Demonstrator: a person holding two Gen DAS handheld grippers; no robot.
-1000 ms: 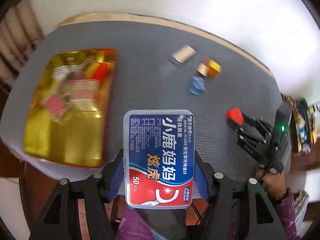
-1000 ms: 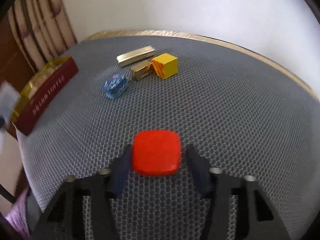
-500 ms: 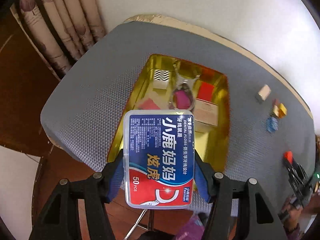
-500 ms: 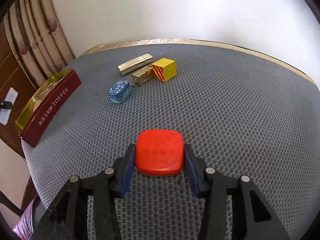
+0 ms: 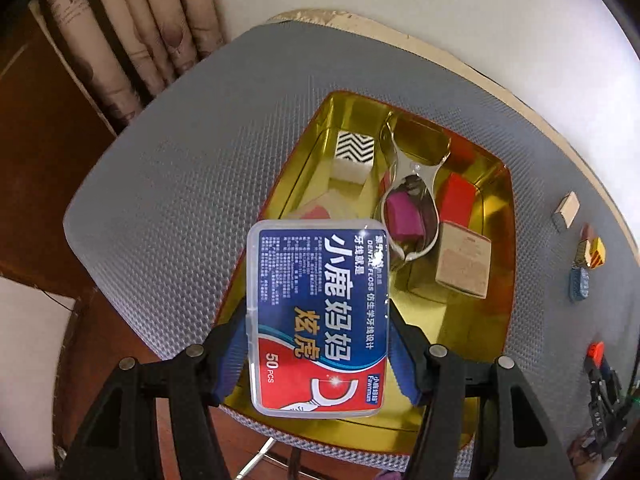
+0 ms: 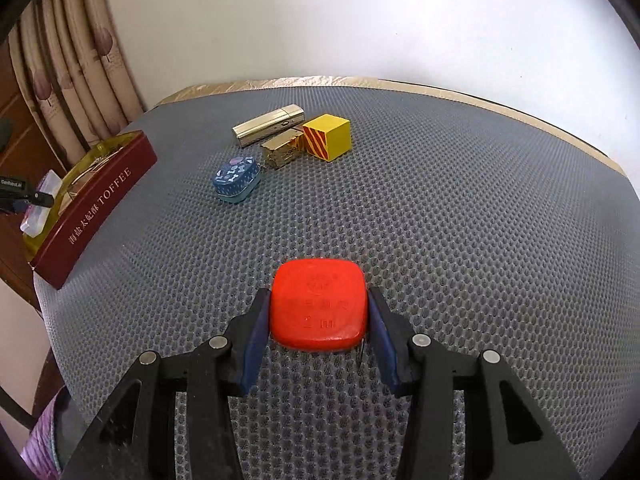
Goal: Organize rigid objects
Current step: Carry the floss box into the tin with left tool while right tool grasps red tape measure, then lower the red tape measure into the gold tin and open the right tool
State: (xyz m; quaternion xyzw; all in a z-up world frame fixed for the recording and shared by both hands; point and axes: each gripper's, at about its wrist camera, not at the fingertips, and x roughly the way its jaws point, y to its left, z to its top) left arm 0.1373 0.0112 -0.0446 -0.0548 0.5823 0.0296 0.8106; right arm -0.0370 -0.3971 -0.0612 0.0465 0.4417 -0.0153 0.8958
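Note:
My left gripper (image 5: 318, 344) is shut on a clear dental floss box (image 5: 318, 316) with a blue and red label, held above the near end of the gold toffee tin (image 5: 496, 304). The tin holds several small boxes and a metal opener (image 5: 414, 184). My right gripper (image 6: 318, 320) is shut on a flat red case (image 6: 318, 304), low over the grey mesh mat (image 6: 480, 220). The tin's dark red side (image 6: 94, 208) shows at the left of the right wrist view. The right gripper also shows far right in the left wrist view (image 5: 596, 354).
On the mat stand a gold lighter (image 6: 268, 125), a small gold box (image 6: 282, 152), a yellow striped cube (image 6: 327, 137) and a blue patterned tin (image 6: 236, 179). Curtains (image 5: 132, 40) hang past the mat's far left. The floor drops off beyond the mat's edge.
My left gripper has swung left and risen with the floss box, so the tin now lies straight ahead below it. My right gripper has steadied, holding the red case.

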